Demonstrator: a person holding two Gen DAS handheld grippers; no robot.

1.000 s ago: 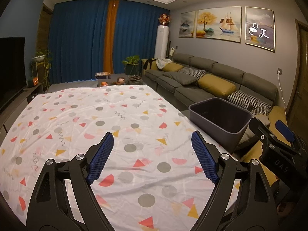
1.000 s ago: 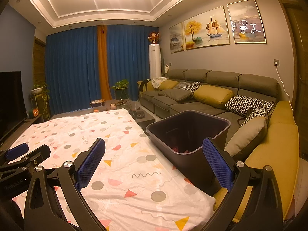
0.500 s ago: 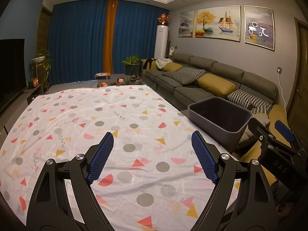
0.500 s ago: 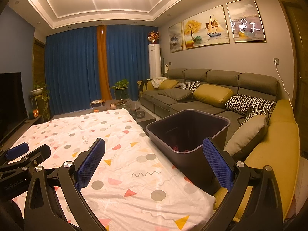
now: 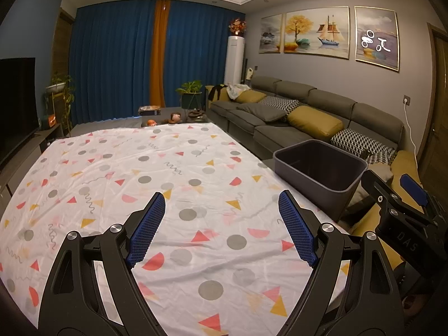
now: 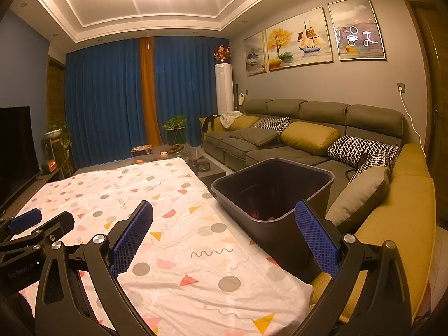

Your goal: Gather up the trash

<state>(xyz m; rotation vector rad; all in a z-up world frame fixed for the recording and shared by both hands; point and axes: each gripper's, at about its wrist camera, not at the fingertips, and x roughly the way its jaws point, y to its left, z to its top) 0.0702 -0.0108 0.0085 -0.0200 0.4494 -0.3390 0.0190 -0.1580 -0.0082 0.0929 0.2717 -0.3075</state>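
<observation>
Left gripper (image 5: 221, 232) and right gripper (image 6: 224, 238) both hover with jaws apart, empty, over the patterned cloth (image 5: 140, 168); dark bin (image 6: 271, 193) (something red inside) sits centre-right.

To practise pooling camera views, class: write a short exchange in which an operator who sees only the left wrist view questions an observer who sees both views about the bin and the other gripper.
Operator: From here I see only the rim and the far inner wall of the dark bin. Is anything in it?
Observer: Yes. The right wrist view looks down into it, and some reddish pieces lie at the bottom; I cannot tell what they are.
Operator: I see just one side of the right gripper. Is it carrying anything?
Observer: No. Its jaws stand wide open with nothing between them, above the edge of the patterned cloth beside the bin.
</observation>
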